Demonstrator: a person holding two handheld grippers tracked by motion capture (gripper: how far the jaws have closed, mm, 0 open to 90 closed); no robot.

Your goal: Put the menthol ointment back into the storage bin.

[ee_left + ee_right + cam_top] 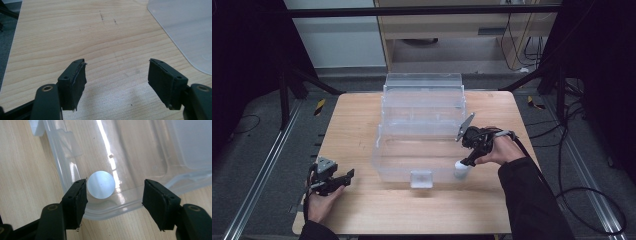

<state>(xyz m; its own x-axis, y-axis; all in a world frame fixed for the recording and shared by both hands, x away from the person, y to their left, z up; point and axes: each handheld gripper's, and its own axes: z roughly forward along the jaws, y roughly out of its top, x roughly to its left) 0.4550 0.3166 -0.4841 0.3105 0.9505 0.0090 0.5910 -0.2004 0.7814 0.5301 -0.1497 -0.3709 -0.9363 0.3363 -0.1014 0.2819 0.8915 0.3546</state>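
High view: a clear, lidless plastic storage box (422, 145) sits mid-table on the pale wooden table (362, 210), with taller clear tiers rising behind it toward 12 o'clock. A small white cylindrical cap-like object (461, 170) stands at the box's near right corner, about 5 o'clock from the box's centre. The right gripper (468, 159) hangs directly over it, pointing down; it is by far the nearer tool. The left gripper (343, 177) rests well apart at 8 o'clock, near the table's left edge.

Left gripper view: its jaws stand wide apart over bare wood, holding nothing. A frosted corner of the box shows at 2 o'clock.

Right gripper view: looking straight down, the white object shows as a round disc (101, 185), so its long axis is probably vertical. It lies inside the box's corner, touching or just beside the left jaw, with a wide gap to the right jaw. The jaws are spread and grip nothing. A clean pinch would likely need the gripper shifted toward 9 o'clock first.
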